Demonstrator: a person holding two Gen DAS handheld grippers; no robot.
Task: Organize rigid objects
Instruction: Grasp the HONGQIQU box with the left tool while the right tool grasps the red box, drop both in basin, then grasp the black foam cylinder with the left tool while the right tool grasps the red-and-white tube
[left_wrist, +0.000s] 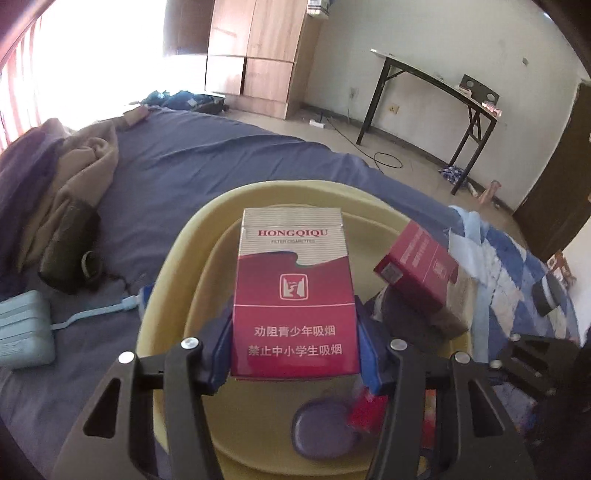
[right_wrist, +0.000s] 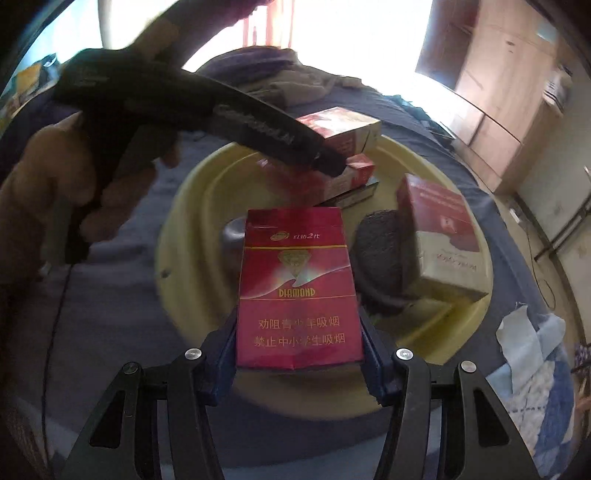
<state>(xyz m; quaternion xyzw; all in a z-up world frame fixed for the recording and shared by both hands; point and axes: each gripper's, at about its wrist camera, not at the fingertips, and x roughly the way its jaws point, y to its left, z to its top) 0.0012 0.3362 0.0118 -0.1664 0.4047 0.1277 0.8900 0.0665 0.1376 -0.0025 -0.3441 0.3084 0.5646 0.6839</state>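
The left gripper (left_wrist: 295, 347) pinches a red and silver Hongqiqu pack (left_wrist: 295, 295) by its lower sides, blue pads (left_wrist: 218, 354) pressed against both edges. The pack stands upright, label facing the camera, above a yellow basin (left_wrist: 177, 266) that sits on a bed (left_wrist: 207, 155) with a blue sheet.

In the left wrist view, a second red pack (left_wrist: 417, 269) hangs tilted at about two o'clock from the held one, over the basin's right side; what carries it is hidden here. A flat purple disc (left_wrist: 325, 432) lies in the basin at six o'clock, just beside a small red item that is too blurred to name. A pale blue power bank (left_wrist: 22, 332) with its cable lies on the sheet at nine o'clock, and a heap of brown clothes (left_wrist: 74, 184) at ten o'clock. A black-legged surface (left_wrist: 436, 77) stands by the far wall at one o'clock.

The right gripper (right_wrist: 299, 343) clamps a red Diamond pack (right_wrist: 295, 288) the same way, upright over the basin (right_wrist: 184, 236). In this view the Hongqiqu pack (right_wrist: 443, 236) shows tilted at three o'clock, next to a dark round object (right_wrist: 380, 251). A stack of red packs (right_wrist: 340, 136) rests in the basin at twelve o'clock. The black body of the left gripper and the left hand (right_wrist: 48, 184) gripping its handle fill the ten o'clock side.
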